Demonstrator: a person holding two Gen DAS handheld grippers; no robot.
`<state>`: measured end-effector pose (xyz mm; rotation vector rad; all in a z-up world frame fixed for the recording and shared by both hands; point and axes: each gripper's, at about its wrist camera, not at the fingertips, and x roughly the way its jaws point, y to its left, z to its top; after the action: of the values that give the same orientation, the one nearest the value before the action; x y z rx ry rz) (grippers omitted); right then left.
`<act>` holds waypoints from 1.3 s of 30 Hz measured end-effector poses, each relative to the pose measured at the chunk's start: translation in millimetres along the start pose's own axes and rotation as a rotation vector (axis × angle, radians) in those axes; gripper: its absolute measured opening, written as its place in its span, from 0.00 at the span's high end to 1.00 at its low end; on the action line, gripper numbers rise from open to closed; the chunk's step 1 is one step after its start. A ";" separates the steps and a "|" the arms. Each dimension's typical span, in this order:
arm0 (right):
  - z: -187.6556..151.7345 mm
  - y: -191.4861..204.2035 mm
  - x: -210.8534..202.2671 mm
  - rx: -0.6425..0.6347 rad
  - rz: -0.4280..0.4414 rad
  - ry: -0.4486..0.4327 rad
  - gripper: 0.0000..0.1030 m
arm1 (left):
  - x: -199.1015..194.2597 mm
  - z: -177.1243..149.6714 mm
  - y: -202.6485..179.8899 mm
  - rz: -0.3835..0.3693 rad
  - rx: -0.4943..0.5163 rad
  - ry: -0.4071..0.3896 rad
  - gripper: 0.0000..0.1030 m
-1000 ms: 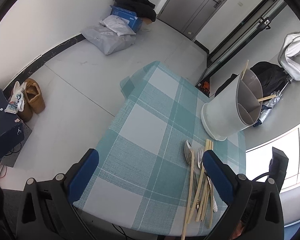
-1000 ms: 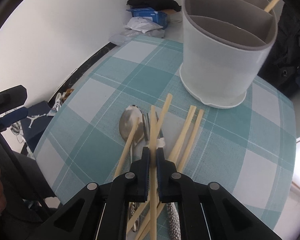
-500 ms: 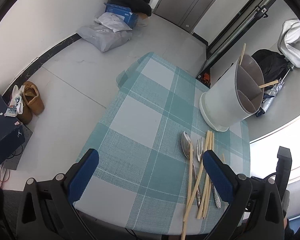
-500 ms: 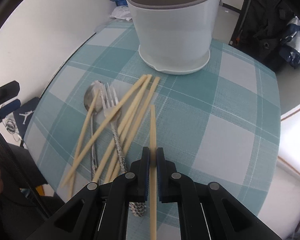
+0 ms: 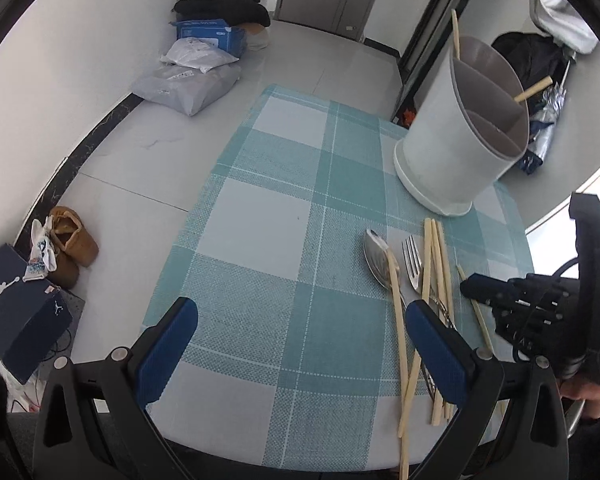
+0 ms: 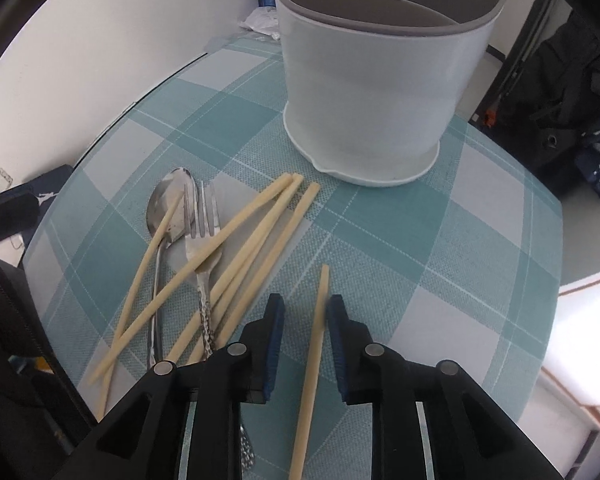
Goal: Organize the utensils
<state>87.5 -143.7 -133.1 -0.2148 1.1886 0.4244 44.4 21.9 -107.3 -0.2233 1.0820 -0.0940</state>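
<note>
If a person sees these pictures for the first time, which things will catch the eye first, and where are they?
First comes the tall white utensil holder with its grey dividers, standing at the far side of the teal checked tablecloth. Next is the loose pile of chopsticks lying across a spoon and a fork in front of it. Nearest, the right gripper is open around a single chopstick set apart from the pile.

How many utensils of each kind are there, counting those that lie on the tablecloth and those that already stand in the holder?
Chopsticks on the tablecloth: 5
Chopsticks in the white holder: 2
Spoon: 1
Fork: 1
Total: 9 utensils
</note>
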 end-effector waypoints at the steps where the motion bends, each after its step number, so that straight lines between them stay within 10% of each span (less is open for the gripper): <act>1: 0.1 -2.5 0.0 0.008 0.009 -0.008 0.95 | 2.4 -0.6 -1.3 -0.007 0.004 0.011 0.01; 13: -9.4 -102.0 -31.2 0.479 0.279 -0.177 0.96 | 38.3 -5.1 -32.9 0.137 0.152 0.132 0.01; 29: -21.4 -136.0 -64.7 0.566 0.426 -0.293 0.96 | 52.7 1.6 -28.9 0.201 0.134 0.159 0.02; 39: -21.4 -128.6 -68.5 0.523 0.404 -0.316 0.96 | 53.7 9.2 -41.8 0.170 0.182 0.193 0.42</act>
<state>103.4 -281.9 -84.8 0.5355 0.9885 0.4623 79.1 -27.5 -140.0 0.0428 1.2724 -0.0620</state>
